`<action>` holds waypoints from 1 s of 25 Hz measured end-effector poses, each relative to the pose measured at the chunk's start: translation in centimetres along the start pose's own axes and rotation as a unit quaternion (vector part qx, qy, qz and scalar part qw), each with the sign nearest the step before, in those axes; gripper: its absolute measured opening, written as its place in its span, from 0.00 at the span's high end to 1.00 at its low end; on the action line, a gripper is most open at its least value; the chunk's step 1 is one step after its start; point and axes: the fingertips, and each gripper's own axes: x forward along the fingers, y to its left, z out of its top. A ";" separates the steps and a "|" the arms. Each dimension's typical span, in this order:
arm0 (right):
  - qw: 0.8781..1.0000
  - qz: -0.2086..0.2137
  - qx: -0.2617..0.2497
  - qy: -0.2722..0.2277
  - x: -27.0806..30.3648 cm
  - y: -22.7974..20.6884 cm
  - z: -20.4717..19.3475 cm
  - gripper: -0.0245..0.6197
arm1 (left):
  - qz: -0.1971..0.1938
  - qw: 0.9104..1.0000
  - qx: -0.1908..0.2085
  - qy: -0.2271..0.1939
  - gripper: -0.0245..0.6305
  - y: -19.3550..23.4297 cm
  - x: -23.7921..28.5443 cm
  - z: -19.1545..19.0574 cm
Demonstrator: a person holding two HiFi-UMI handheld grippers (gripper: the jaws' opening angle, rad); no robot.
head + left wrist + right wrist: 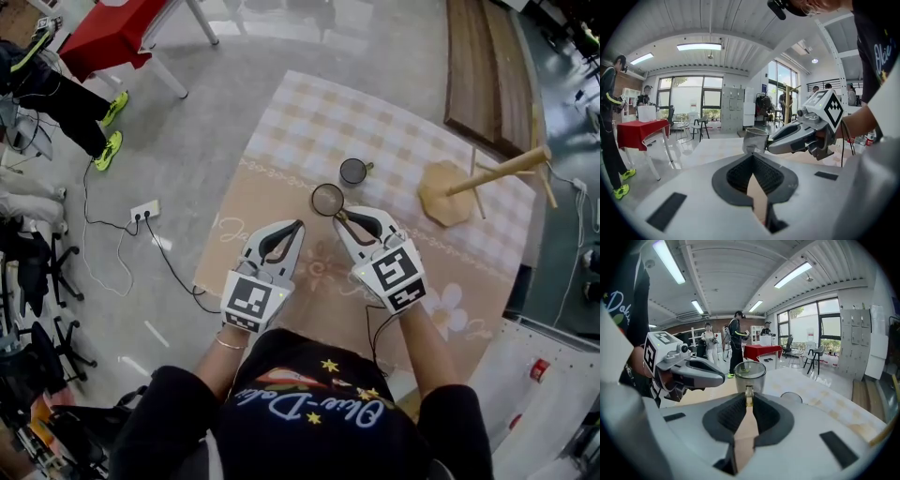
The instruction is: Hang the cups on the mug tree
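Observation:
My right gripper (341, 217) (749, 400) is shut on the handle of a clear glass cup (328, 199) (750, 375) and holds it upright above the checked tablecloth (309, 131). A second, darker cup (354, 171) (791, 397) stands on the cloth just beyond it. To the right, the wooden mug tree (448, 192) rises from its round base, its pegs bare. My left gripper (299, 225) (753, 155) hovers beside the right one, its jaws together with nothing between them. From the left gripper view, the held cup (754, 140) shows at the tip of the right gripper (771, 141).
On the floor to the left lie a power strip (144, 211) and cables. A red table (117, 33) stands at the far left, with a person's legs (66, 108) beside it. Wooden boards (487, 66) lean at the far right. Office chairs (37, 300) crowd the left edge.

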 end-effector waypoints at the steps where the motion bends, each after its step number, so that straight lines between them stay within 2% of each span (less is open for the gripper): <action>1: 1.000 0.000 0.002 -0.004 -0.4 0.1 0.2 0.89 | -0.001 1.000 0.002 -0.001 0.96 -0.2 0.0 0.1; 13: 0.999 0.008 0.013 -0.042 -3.8 1.7 2.2 0.89 | -0.010 1.000 0.021 0.001 0.96 -2.2 -0.4 0.7; 25: 0.998 -0.004 0.007 -0.063 -7.2 2.3 2.9 0.89 | -0.027 0.999 0.040 -0.021 0.96 -4.8 -0.4 2.7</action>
